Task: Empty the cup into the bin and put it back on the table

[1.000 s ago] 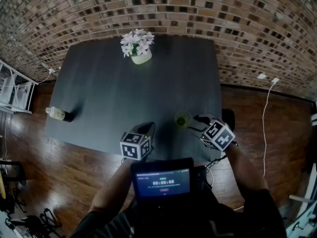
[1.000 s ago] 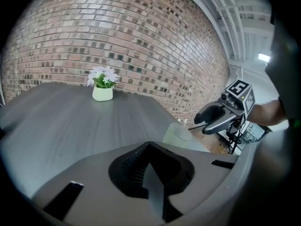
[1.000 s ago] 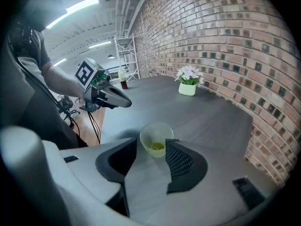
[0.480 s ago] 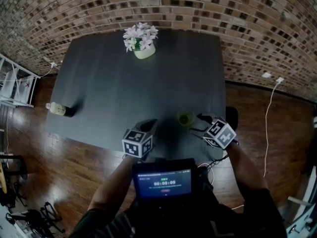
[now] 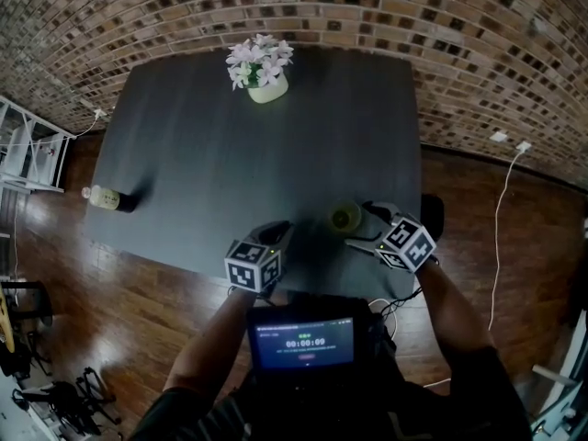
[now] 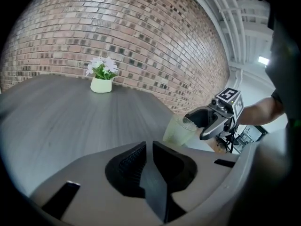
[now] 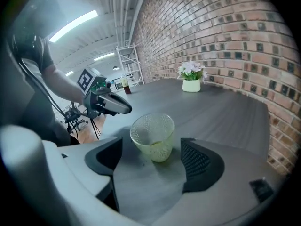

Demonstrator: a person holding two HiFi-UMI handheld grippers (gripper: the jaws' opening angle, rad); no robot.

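since right gripper (image 7: 152, 163) jaws just opened, cup (image 7: 153, 134) stands free between them; left gripper (image 6: 148, 158) closed, empty.

The pale green translucent cup (image 7: 153, 136) has a dimpled wall with a glassy sheen. The dark grey worktop (image 5: 230, 154) under it is matt, with faint lengthwise streaks. Beyond the worktop, the red-brown brick wall (image 5: 367, 7) looks rough and dull. Beside the worktop, the brown wooden plank floor (image 5: 119, 310) is glossy with reflections.
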